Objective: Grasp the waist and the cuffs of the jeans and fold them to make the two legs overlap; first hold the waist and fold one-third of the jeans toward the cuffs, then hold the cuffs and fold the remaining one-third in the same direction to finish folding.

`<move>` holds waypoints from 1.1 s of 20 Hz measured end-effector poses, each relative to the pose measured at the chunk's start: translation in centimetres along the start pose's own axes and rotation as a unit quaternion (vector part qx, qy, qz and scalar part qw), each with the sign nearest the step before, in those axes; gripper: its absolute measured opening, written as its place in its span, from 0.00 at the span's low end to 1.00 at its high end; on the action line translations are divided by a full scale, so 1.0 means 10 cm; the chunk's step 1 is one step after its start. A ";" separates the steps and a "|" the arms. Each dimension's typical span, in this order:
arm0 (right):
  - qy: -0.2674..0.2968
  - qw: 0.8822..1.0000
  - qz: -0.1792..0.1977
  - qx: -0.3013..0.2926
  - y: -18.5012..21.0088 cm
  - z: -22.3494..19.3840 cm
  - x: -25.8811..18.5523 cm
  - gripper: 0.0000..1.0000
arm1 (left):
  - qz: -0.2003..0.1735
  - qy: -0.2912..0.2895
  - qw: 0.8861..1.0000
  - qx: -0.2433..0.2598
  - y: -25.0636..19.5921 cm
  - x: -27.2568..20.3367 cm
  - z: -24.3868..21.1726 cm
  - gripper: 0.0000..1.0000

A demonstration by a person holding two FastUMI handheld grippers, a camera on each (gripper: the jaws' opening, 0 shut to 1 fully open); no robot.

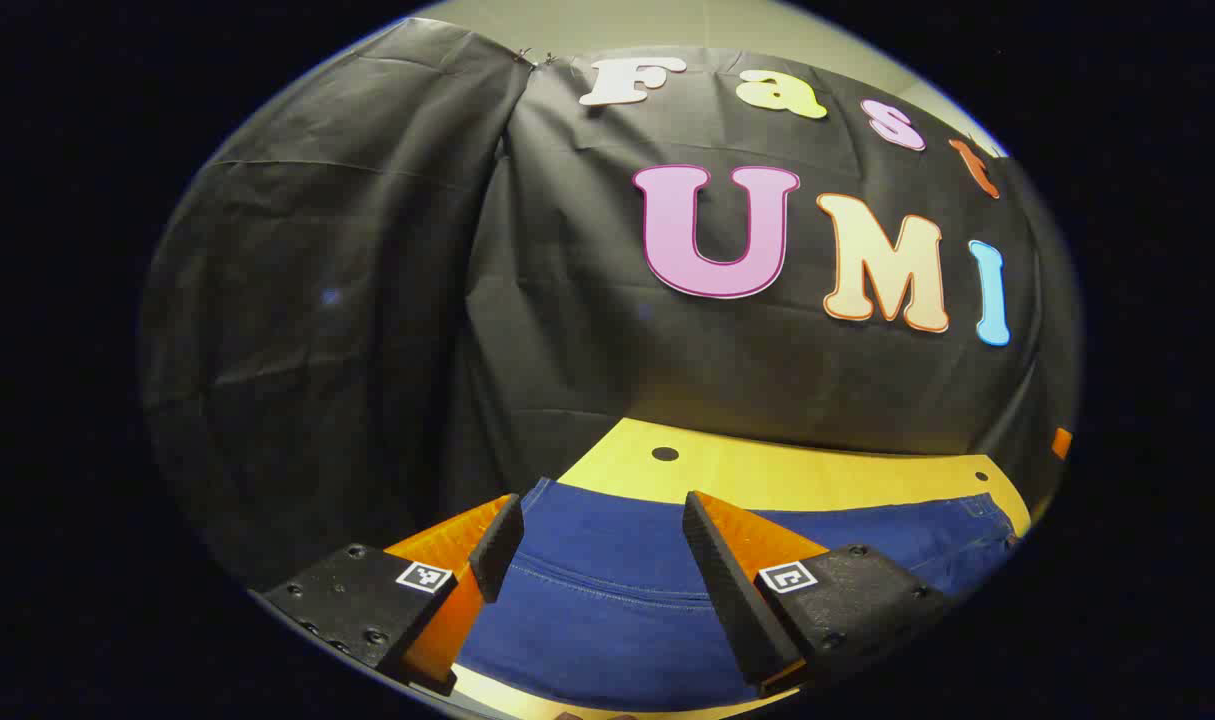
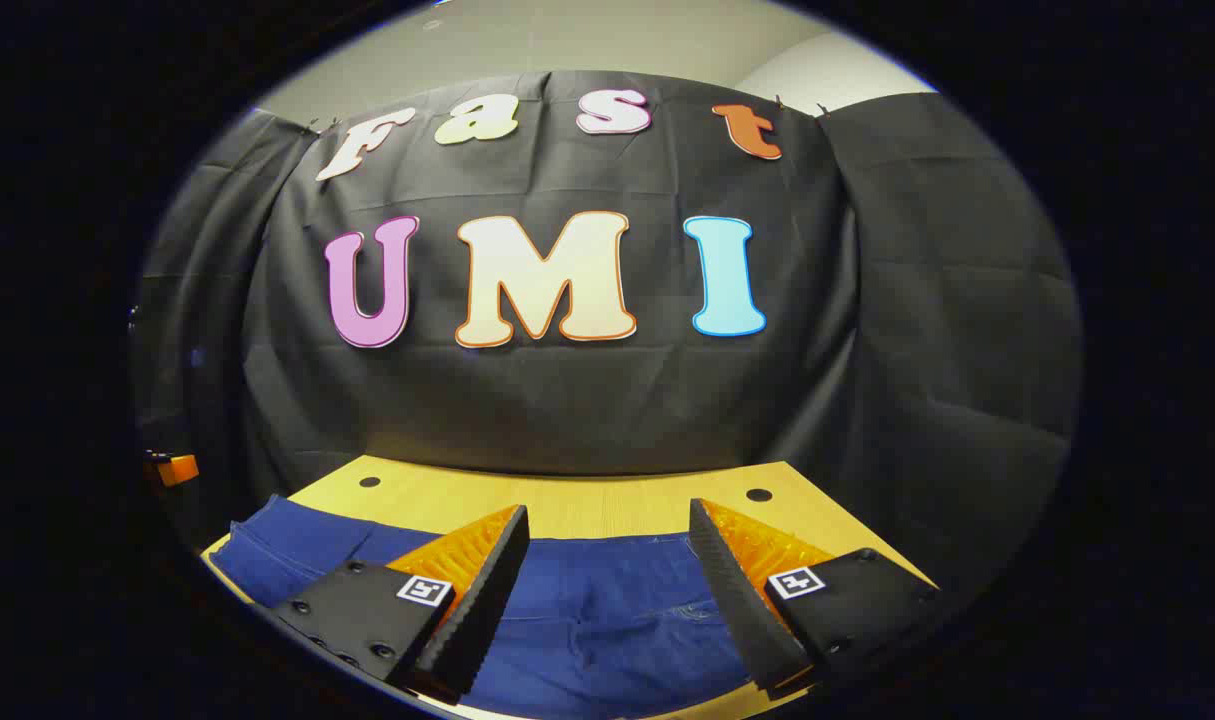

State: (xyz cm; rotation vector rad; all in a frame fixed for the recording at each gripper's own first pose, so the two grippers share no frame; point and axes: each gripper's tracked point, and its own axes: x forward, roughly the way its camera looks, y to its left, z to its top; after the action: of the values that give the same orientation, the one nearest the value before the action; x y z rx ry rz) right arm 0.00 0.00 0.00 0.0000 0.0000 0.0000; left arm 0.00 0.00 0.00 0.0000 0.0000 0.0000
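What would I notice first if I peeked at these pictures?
The dark blue denim jeans lie spread flat across the yellow wooden table, in front of the black cloth wall. Close up, each hand-held gripper, left and right, hangs open above the jeans.

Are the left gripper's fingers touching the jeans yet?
Cannot tell. In the left gripper view the left gripper is open with the jeans lying between and behind its fingers, but the view along the fingers shows neither a gap nor contact plainly.

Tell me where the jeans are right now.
The jeans lie flat on the yellow table, in front of the booth's black wall, below both open grippers in each gripper view.
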 end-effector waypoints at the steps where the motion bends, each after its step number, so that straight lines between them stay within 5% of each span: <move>1: 0.002 1.000 0.000 -0.002 0.00 -0.01 -0.02 0.96 | -0.003 0.002 1.000 0.001 -0.02 -0.01 -0.01 0.94; 17: 0.010 1.000 0.009 0.009 0.03 -0.01 -0.11 0.96 | -0.031 0.015 0.999 0.017 -0.06 -0.12 -0.18 0.95; 22: 0.022 1.000 0.014 -0.002 0.02 -0.09 -0.12 0.96 | -0.122 0.059 0.991 0.019 -0.13 -0.18 -0.53 0.95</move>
State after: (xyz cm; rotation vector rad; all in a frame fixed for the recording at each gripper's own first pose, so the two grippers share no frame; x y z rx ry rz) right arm -1.23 0.16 -0.89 -0.0048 0.0435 0.0285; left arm -1.77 -1.35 -5.28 0.0372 0.1183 -0.2456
